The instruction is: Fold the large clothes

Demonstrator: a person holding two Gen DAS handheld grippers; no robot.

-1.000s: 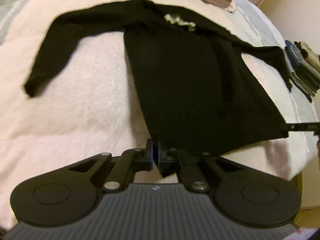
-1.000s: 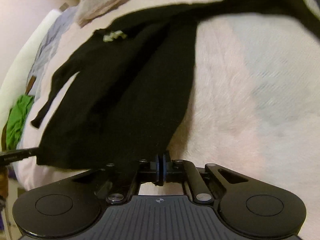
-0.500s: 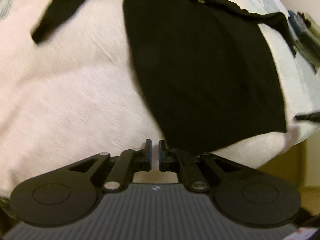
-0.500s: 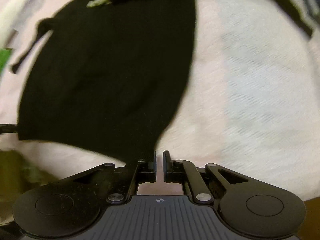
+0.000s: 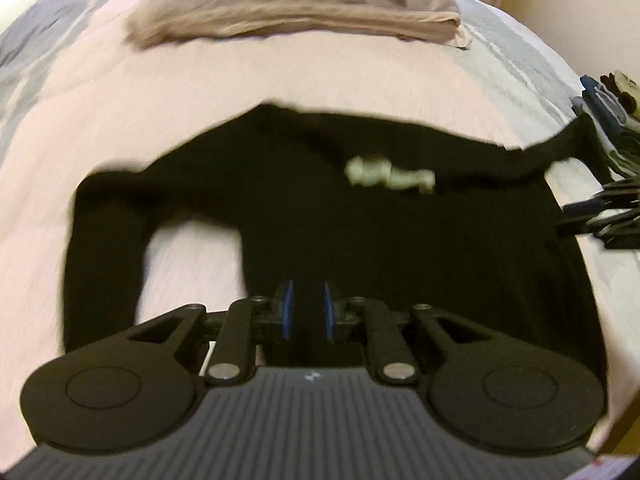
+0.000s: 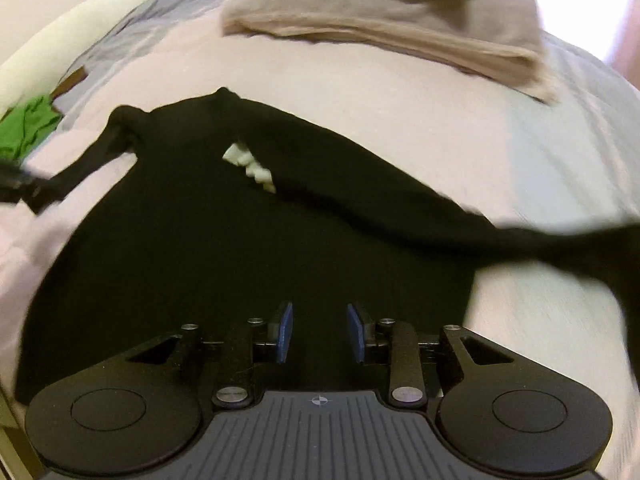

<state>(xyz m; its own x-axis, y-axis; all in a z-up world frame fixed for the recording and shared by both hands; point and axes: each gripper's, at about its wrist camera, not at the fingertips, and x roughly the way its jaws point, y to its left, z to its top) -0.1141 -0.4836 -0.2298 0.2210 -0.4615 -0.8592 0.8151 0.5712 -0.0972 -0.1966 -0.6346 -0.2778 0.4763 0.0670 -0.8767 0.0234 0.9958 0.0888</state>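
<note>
A black long-sleeved top (image 5: 400, 240) (image 6: 224, 240) lies spread on the pale pink bed cover (image 5: 280, 72) (image 6: 360, 92), with a pale label (image 5: 390, 172) (image 6: 250, 166) at its neck. My left gripper (image 5: 307, 310) hovers over the lower body of the top, blue pads a little apart, nothing between them. My right gripper (image 6: 320, 332) is open wider over the same cloth, also holding nothing. One sleeve (image 5: 104, 248) bends down at the left; the other sleeve (image 6: 540, 240) runs out to the right. Both views are motion-blurred.
A folded beige cloth pile (image 5: 296, 4) (image 6: 392, 16) sits at the far side of the bed. A stack of dark folded clothes (image 5: 608, 112) lies at the right edge. A green garment (image 6: 26, 128) lies off the bed's left side.
Both grippers let go of the top's hem and opened. They moved forward over the garment, which now lies flat with its neck label nearer.
</note>
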